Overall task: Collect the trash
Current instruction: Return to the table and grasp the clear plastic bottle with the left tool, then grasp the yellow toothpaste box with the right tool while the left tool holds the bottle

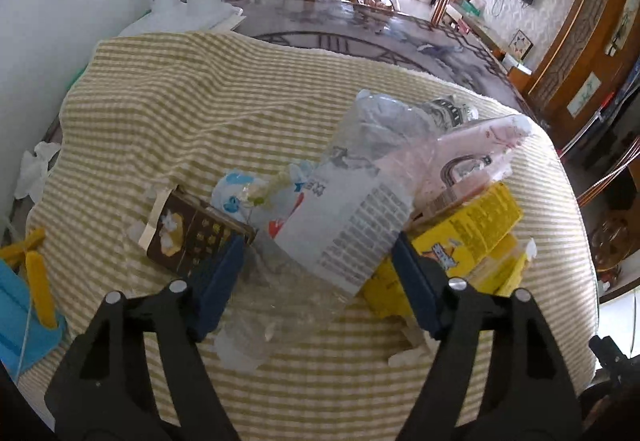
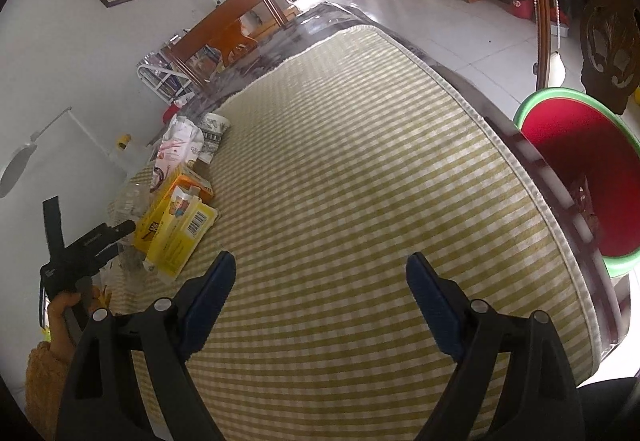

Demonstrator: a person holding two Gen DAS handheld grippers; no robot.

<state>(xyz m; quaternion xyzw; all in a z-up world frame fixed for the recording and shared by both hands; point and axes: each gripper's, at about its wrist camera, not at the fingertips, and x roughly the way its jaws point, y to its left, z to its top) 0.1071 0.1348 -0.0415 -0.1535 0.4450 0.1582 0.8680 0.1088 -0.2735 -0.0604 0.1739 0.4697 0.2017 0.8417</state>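
Left gripper [image 1: 318, 265] reaching into the trash pile, right gripper [image 2: 320, 293] waiting with nothing in it.

In the left wrist view the jaws stand apart around the lower end of a grey-white printed plastic bag [image 1: 352, 217] at the frame's centre; I cannot tell if the pads already press it. A brown box [image 1: 192, 233] lies just left of it and yellow cartons [image 1: 468, 237] just right, all on the checked cloth [image 1: 200, 113]. The step in hand seems to be the pick of one trash piece. In the right wrist view the jaws are wide apart over bare cloth, and a red bin with a green rim [image 2: 580, 177] stands at the right edge, beside the table. Next, the left jaws should close only on the bag, then carry it to this bin.
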